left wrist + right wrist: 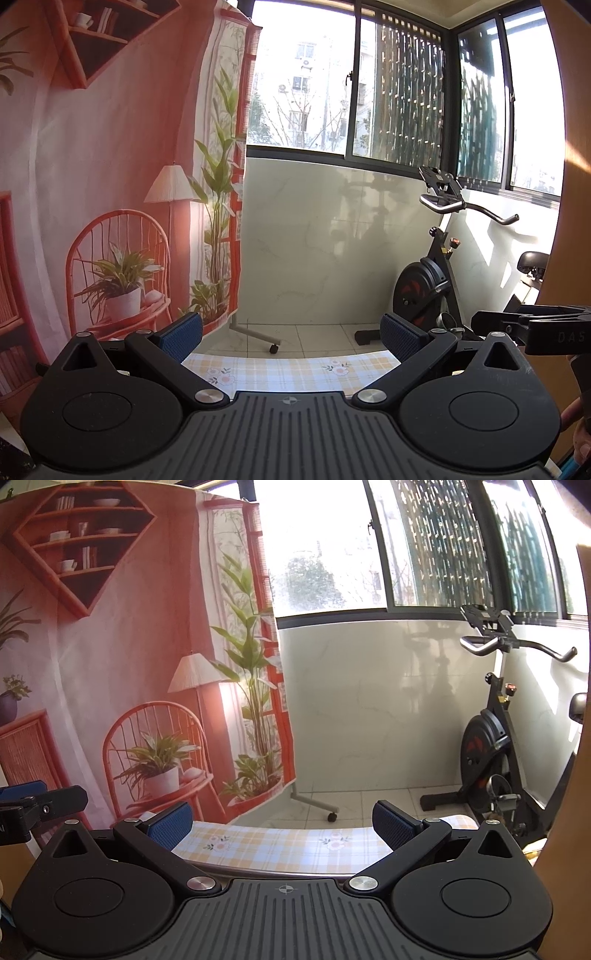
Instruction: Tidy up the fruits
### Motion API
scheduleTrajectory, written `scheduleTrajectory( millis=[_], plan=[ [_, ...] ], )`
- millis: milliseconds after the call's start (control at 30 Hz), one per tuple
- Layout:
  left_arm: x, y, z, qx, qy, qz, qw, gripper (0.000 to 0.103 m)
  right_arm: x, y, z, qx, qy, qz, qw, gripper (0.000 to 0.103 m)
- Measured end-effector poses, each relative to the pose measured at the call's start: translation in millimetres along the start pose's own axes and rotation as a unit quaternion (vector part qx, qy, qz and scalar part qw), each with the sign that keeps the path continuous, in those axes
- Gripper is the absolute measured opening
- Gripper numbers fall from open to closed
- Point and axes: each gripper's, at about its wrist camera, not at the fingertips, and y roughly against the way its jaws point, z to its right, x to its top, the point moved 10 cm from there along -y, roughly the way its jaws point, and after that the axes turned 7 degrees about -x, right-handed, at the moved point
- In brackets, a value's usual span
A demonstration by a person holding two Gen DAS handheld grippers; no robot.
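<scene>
Left wrist: left claw [291, 336] spread wide above checked tablecloth [288, 369].

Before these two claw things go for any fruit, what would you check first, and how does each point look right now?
1. Left gripper open and holding nothing: ok.
2. Right gripper open and holding nothing: ok.
3. Fruit in sight: not ok; neither camera shows any.
4. Table in view: ok, though only its checked far edge shows.
5. Cameras aimed at the work: not ok; both look over the table at the exercise bike and printed backdrop.
6. Where fruit should go: cannot tell.
</scene>
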Motion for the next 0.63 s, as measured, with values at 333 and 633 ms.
scheduleTrajectory(
  millis=[333, 633],
  plan=[
    [-1.9, -2.6, 0.0, -0.004, 0.001, -0.006, 1.0, 0.103, 1.2, 2.6, -1.1, 0.004, 0.002, 0.002, 1.0, 0.103],
    [-2.1, -4.8, -1.4, -0.009, 0.006, -0.009, 0.9999, 0.103, -0.3, 3.3, -2.6, 0.005, 0.002, 0.001, 1.0, 0.103]
  ],
)
